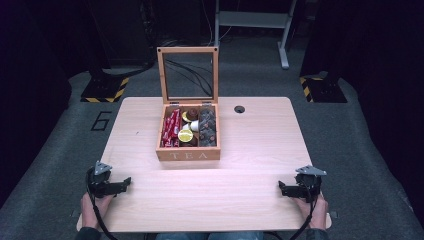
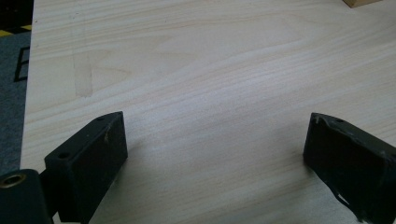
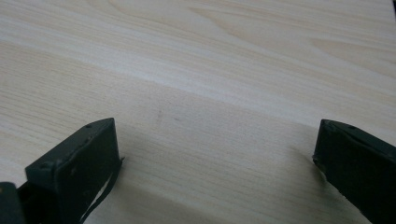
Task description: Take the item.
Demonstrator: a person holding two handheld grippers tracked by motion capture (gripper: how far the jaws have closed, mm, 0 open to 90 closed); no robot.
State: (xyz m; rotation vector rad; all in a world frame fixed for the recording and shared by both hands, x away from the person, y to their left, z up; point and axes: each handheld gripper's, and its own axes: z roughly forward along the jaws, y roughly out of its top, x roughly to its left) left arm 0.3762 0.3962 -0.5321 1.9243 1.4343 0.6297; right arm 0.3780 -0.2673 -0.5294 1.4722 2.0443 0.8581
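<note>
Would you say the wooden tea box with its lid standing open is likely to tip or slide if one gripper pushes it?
The tea box looks low and broad and is filled with packets, so it would probably slide on the smooth table rather than tip. Its upright glass lid may swing on the hinges if bumped, and looks fragile.

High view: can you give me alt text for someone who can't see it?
An open wooden tea box holding packets and capsules sits mid-table. Left gripper and right gripper rest near the front corners, empty.
</note>
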